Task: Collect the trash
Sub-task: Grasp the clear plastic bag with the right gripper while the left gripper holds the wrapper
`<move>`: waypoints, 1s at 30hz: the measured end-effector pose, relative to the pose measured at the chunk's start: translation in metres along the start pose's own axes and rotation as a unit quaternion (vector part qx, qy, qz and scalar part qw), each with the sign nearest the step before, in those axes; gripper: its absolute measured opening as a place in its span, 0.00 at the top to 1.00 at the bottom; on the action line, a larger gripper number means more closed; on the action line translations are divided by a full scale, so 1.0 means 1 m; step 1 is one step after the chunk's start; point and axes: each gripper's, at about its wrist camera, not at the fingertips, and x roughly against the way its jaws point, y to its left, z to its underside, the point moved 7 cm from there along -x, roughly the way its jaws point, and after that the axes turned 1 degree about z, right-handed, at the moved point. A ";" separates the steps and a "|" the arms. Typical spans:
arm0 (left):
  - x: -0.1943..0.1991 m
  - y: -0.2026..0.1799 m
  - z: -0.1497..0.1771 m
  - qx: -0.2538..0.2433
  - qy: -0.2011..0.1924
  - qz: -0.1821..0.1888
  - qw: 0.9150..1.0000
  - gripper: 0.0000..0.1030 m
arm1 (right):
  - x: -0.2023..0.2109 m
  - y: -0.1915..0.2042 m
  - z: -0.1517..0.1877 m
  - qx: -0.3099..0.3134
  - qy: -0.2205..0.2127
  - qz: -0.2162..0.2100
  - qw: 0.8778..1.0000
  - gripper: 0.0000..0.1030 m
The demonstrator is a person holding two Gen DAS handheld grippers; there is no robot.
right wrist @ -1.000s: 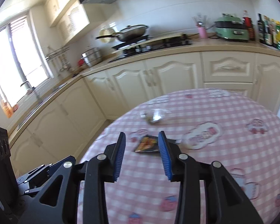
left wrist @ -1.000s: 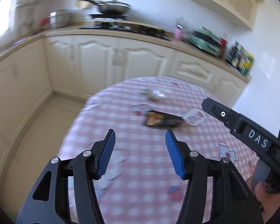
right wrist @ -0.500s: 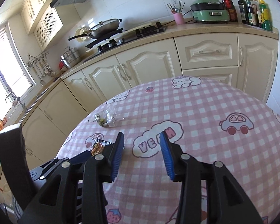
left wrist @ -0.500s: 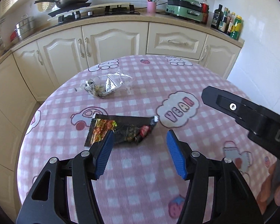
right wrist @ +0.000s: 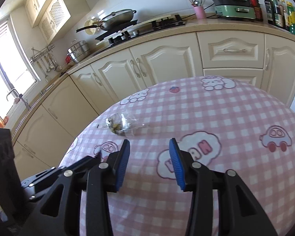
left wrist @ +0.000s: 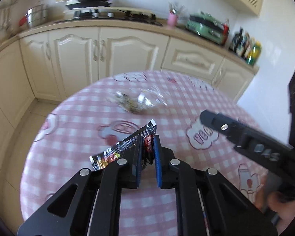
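wrapper: dark snack wrapper (left wrist: pixel 147 147), silver inside, red and yellow print, crumpled, lifted at a slant above the tabletop (left wrist: pixel 72 135)
my left gripper (left wrist: pixel 148 153): clamped on wrapper's end
clear bag (right wrist: pixel 121 126): crinkled, scraps inside, lying on pink checked tabletop
my right gripper (right wrist: pixel 149 162): jaws opening, nothing between them
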 end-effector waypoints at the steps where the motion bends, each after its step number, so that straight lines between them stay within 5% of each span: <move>1: 0.004 0.007 -0.002 0.010 -0.007 -0.001 1.000 0.90 | -0.006 0.005 -0.001 0.004 0.004 -0.003 1.000 0.54; 7: 0.022 0.057 -0.015 0.069 -0.048 -0.049 0.995 0.90 | -0.035 0.021 -0.010 0.016 0.014 -0.002 1.000 0.52; 14: 0.031 0.086 -0.020 0.096 -0.066 -0.053 0.992 0.90 | -0.062 0.023 -0.022 0.021 0.007 0.018 1.000 0.53; 18: 0.035 0.093 -0.018 0.102 -0.068 -0.050 0.991 0.90 | -0.072 0.029 -0.022 0.037 0.016 0.021 0.999 0.87; 30: 0.084 0.118 -0.005 0.124 -0.095 -0.052 0.986 0.90 | -0.029 0.086 -0.013 0.070 -0.008 -0.030 0.997 0.90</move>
